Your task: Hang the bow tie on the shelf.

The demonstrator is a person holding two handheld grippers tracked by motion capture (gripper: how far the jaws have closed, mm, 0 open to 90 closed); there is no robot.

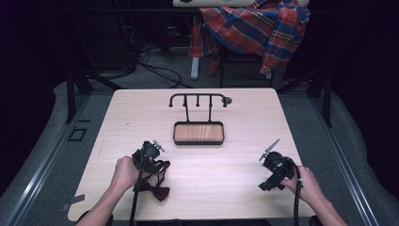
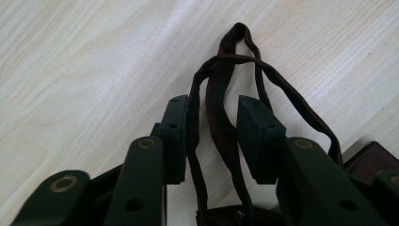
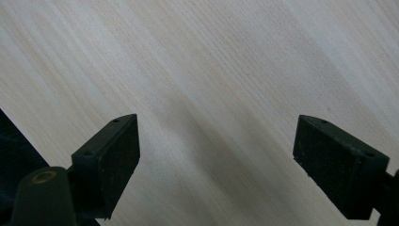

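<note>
A dark maroon bow tie lies near the table's front left, its thin strap looping away over the pale wood. My left gripper points down at that strap. In the left gripper view the left gripper has the strap's strands running between its two pads; one strand lies against the left pad, and a gap remains beside the right pad. The bow itself peeks out at the lower right. My right gripper rests at the front right, and its jaws stand wide open over bare wood.
A black tray with a wooden floor sits mid-table, with a black hook rack rising just behind it. Beyond the table's far edge a plaid shirt hangs over a chair. Cables trail on the floor behind.
</note>
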